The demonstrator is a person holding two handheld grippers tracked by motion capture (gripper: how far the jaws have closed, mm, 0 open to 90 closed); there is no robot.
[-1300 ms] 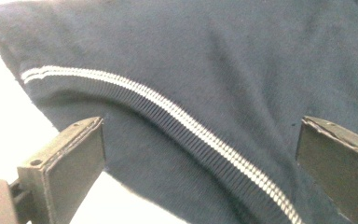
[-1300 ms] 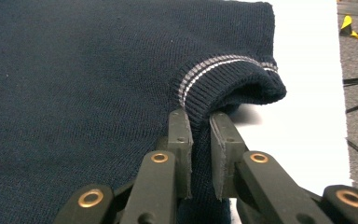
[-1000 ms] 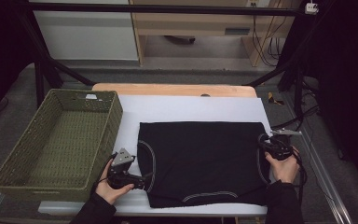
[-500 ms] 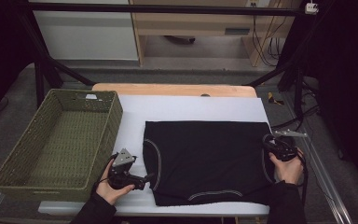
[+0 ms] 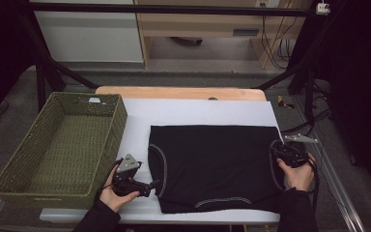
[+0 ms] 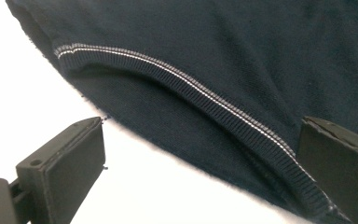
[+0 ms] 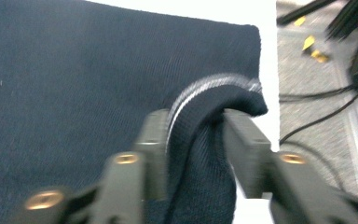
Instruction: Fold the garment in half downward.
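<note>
Currently, black garment (image 5: 215, 166) flat on white worktop (image 5: 198, 113), toward its near right corner: left claw (image 6: 200, 172) released, straddling the striped left hem; right claw (image 7: 191, 140) just opening around the bunched right hem; advise withdrawing both without dragging cloth.

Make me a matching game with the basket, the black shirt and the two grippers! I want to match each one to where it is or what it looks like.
Things:
1. basket
2. black shirt
3. left gripper
4. right gripper

Descriptions:
A. jaws wide apart at the striped cuff, not squeezing it
B. green and woven, at the left of the table
C. lying flat on the white sheet
D. a bunched fold of striped cuff sits between its jaws, which have just been opening

Pairs: 1-B, 2-C, 3-A, 4-D
</note>
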